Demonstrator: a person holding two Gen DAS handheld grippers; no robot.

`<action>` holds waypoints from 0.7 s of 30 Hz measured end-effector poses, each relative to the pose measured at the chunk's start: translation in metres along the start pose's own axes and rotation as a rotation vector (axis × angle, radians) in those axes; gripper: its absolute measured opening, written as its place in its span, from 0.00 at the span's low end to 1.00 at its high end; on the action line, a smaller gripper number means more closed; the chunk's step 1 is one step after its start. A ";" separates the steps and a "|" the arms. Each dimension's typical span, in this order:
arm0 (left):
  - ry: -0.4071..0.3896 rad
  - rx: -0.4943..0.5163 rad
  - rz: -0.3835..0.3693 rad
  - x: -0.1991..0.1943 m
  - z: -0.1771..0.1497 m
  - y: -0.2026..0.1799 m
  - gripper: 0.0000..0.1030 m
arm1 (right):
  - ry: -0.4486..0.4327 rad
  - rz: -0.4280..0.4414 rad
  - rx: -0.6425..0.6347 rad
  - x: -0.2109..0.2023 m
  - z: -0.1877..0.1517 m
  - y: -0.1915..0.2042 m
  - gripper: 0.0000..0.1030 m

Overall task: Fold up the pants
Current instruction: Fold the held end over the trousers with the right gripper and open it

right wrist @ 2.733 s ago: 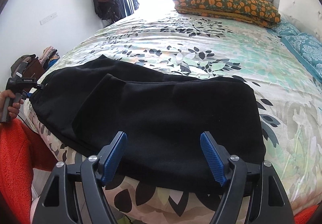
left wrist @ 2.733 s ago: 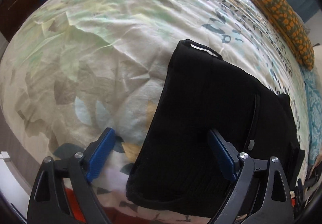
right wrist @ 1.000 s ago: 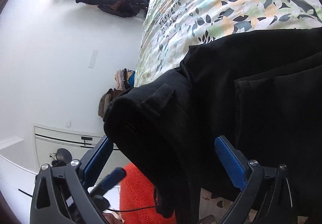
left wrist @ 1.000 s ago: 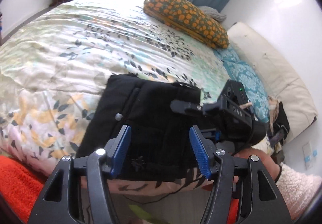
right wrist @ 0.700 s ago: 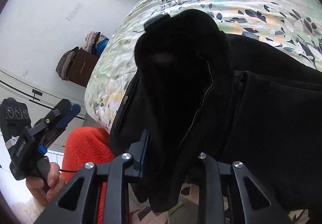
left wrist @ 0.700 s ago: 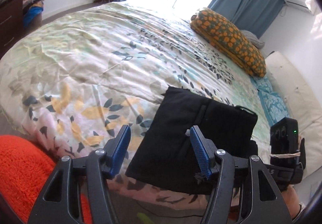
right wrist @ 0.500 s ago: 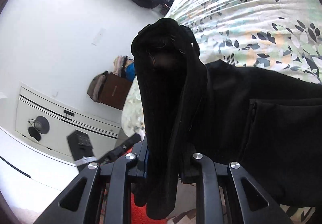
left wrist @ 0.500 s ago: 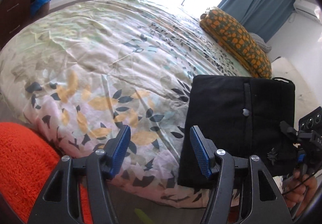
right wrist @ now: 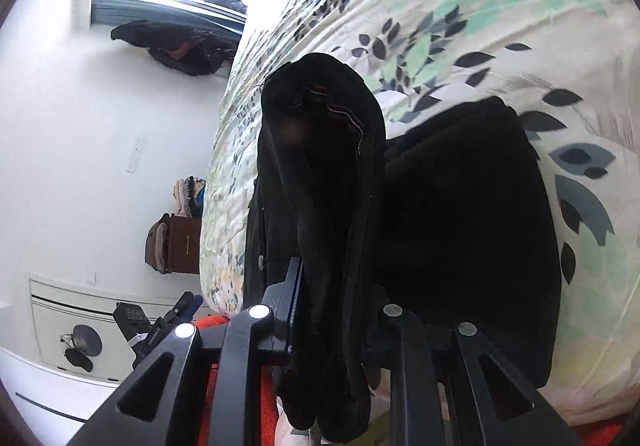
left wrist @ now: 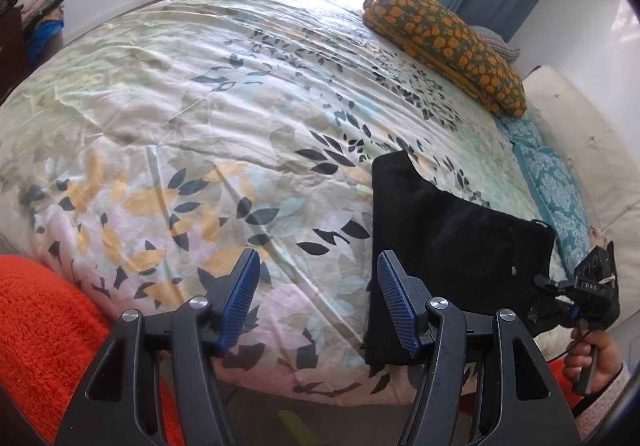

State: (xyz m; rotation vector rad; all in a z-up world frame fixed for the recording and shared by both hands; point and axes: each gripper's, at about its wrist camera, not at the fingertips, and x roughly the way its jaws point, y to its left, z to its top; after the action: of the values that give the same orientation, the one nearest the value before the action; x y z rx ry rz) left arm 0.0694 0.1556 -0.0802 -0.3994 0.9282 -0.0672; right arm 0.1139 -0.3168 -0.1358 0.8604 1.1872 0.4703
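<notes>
**Two hand-held grippers, one fold nearly landed**

Right hand-held gripper [right wrist: 332, 330] is clamped down narrow on a thick bunched end of the black pants [right wrist: 460, 238], and that wad stands up between the fingers with a bit of striped label showing at the top. A second ago those jaws were wide apart and just reaching under the fabric, so the grab is fresh. From the left wrist view you can see the same gripper out at the far right, at the edge of the pants.

Left hand-held gripper [left wrist: 316, 302] is spread wide and holding nothing. It hovers over the near edge of the bed [left wrist: 200, 105], its right finger just at the left edge of the pants. It has swung away since a moment back, when the pants sat right between its fingers.

Pants are now a compact dark rectangle near the foot corner of the floral bedspread, way shorter than the long spread-out shape from a few seconds ago. So I'd guess one fold is done and the right side is carrying the held end over for the next.

Orange-patterned pillow [left wrist: 444, 45] sits well apart, up by the curtain.
</notes>
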 end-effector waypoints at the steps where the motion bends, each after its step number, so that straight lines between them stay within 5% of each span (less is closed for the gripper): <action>1: 0.005 0.008 0.001 0.001 -0.001 -0.003 0.62 | -0.009 0.021 0.005 -0.003 0.000 -0.001 0.21; 6: 0.007 0.059 0.009 0.002 -0.005 -0.015 0.62 | -0.059 0.144 -0.069 -0.027 0.004 0.026 0.20; 12: 0.027 0.076 0.011 0.007 -0.011 -0.018 0.62 | -0.062 0.020 0.031 -0.028 0.010 -0.028 0.20; 16: 0.041 0.075 0.016 0.011 -0.012 -0.017 0.62 | -0.080 0.022 0.063 -0.028 0.001 -0.048 0.20; 21: 0.060 0.090 0.017 0.018 -0.014 -0.023 0.62 | -0.108 -0.138 -0.021 -0.026 0.003 -0.041 0.43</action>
State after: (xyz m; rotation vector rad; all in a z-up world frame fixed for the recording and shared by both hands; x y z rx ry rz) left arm 0.0714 0.1257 -0.0929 -0.3071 0.9844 -0.1057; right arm 0.1035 -0.3619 -0.1518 0.7710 1.1317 0.3193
